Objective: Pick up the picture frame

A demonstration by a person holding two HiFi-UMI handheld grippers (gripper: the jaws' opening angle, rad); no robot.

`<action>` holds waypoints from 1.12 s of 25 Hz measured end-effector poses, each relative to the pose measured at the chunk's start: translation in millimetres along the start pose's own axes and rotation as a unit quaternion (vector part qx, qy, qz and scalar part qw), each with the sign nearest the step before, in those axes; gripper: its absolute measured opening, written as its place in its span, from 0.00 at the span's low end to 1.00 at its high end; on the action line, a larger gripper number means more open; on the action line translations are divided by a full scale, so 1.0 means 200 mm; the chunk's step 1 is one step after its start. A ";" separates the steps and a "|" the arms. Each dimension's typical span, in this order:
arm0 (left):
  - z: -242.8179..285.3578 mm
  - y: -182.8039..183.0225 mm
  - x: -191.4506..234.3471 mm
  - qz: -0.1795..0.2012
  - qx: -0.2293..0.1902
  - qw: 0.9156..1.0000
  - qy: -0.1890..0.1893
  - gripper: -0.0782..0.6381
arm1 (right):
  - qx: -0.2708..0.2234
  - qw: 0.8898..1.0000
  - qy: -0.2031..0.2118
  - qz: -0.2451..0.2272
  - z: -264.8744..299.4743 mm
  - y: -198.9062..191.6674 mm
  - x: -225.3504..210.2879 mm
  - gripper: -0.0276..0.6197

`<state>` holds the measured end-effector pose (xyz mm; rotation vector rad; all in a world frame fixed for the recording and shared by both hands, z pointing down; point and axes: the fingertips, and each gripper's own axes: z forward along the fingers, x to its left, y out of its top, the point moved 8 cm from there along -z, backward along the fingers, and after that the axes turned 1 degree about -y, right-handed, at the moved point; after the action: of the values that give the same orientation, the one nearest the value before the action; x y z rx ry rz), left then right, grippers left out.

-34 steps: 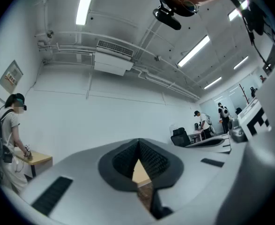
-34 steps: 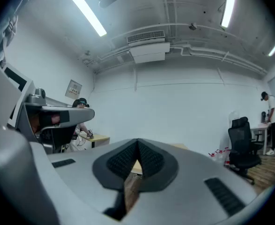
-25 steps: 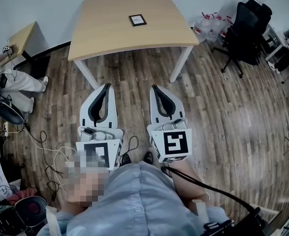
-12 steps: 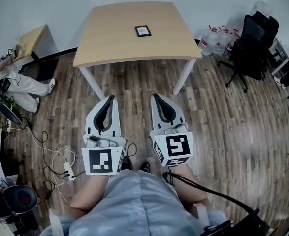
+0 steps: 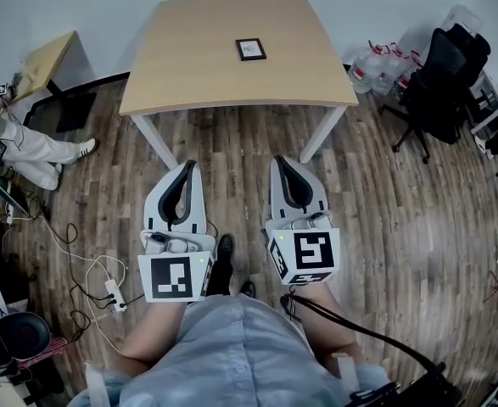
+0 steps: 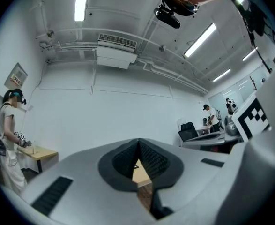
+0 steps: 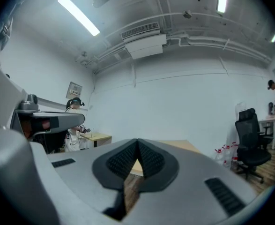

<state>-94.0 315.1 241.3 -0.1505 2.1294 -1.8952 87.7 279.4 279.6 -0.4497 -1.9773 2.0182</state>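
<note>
— Wood-plank floor (image 5: 401, 227), pale table (image 5: 189, 75) by the wall. Where's the picture frame (image 5: 250, 49)?
— Flat on the tabletop, toward the far edge, right of centre.
— Claws?
— Left gripper (image 5: 187, 168) and right gripper (image 5: 281, 161) side by side over the floor, well short of the table. Both sets of jaws pressed together, nothing between them

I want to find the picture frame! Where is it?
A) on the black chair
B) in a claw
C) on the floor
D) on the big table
D: the frame lies flat on the big table, near its far edge.
</note>
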 end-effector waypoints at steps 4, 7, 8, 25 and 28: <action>0.20 -0.07 0.13 -0.018 0.006 1.000 0.007 0.11 | -0.002 1.000 -0.010 -0.003 0.20 -0.02 -0.04 0.05; 0.35 -0.09 0.24 0.001 -0.001 1.000 -0.001 0.11 | 0.000 1.000 -0.017 -0.009 0.36 -0.02 -0.05 0.04; 0.40 -0.10 0.27 0.002 -0.004 1.000 -0.006 0.11 | 0.000 1.000 -0.020 -0.010 0.41 -0.02 -0.06 0.05; 0.83 -0.19 0.47 0.008 -0.022 0.999 -0.048 0.11 | -0.010 0.998 -0.054 -0.029 0.84 0.03 -0.16 0.05; 0.89 -0.22 0.45 0.009 -0.012 0.999 -0.052 0.11 | -0.002 0.998 -0.054 -0.024 0.88 0.00 -0.21 0.05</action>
<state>-134.3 114.7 255.6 -0.2289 2.0786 -1.8095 53.4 101.5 283.8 -0.2964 -2.0360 2.0492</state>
